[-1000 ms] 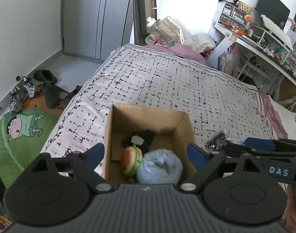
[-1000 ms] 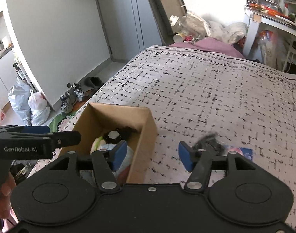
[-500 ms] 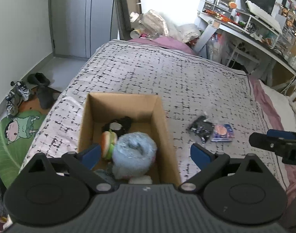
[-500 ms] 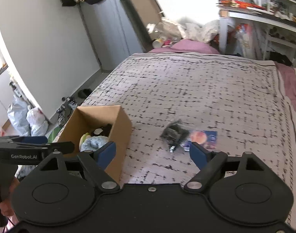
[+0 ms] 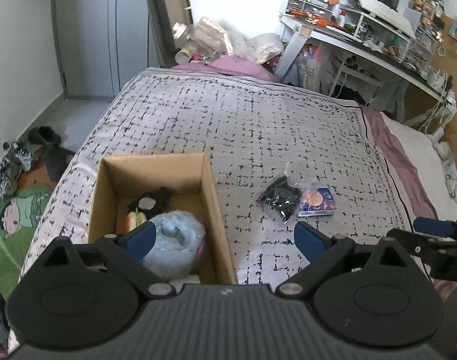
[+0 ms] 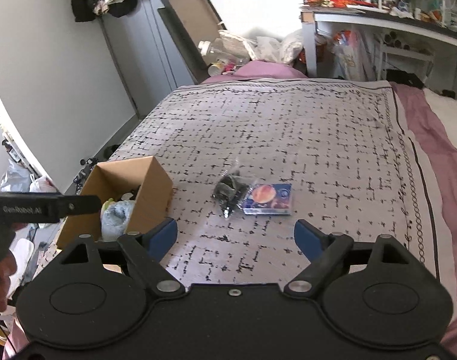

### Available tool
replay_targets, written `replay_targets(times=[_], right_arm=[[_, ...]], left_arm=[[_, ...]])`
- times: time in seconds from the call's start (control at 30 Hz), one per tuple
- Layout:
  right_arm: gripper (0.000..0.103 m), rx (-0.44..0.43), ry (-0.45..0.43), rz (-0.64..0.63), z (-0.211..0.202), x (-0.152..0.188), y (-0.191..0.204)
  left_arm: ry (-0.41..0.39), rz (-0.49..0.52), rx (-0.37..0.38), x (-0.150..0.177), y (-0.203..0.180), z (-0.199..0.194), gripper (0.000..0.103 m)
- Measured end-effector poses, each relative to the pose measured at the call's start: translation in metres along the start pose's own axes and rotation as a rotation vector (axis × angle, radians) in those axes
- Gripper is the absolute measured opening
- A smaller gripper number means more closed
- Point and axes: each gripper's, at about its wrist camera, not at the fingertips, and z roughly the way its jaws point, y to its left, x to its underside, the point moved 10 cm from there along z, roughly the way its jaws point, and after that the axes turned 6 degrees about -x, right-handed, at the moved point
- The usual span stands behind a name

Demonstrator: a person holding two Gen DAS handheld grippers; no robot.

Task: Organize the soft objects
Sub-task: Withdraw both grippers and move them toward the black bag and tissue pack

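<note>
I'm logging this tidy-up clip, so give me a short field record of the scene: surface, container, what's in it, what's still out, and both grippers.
surface: bedspread with a black grid pattern
container: open cardboard box on the bedspread
in box: fluffy blue toy, burger toy, black item
still out: black bag touching a blue packet, apart from the box
left gripper: open, empty
right gripper: open, empty, short of the bag and packet
</note>
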Motion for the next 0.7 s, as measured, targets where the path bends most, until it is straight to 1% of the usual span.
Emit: replay_targets(times=[0.3, 0.47, 0.7], right_arm=[[0.084, 0.011, -0.012, 0.028, -0.003, 0.000, -0.019], [0.084, 0.025, -0.007, 0.038, 0.000, -0.002, -0.031], [0.084, 0.051, 0.014, 0.055, 0.013, -0.002, -0.050]], left_arm=[[0.000, 0.046, 0.005, -0.008, -0.021, 0.006, 0.098], [0.017, 0.052, 0.007, -0.012, -0.033, 0.018, 0.098], [0.032, 0.055, 0.029, -0.020, -0.048, 0.037, 0.098]])
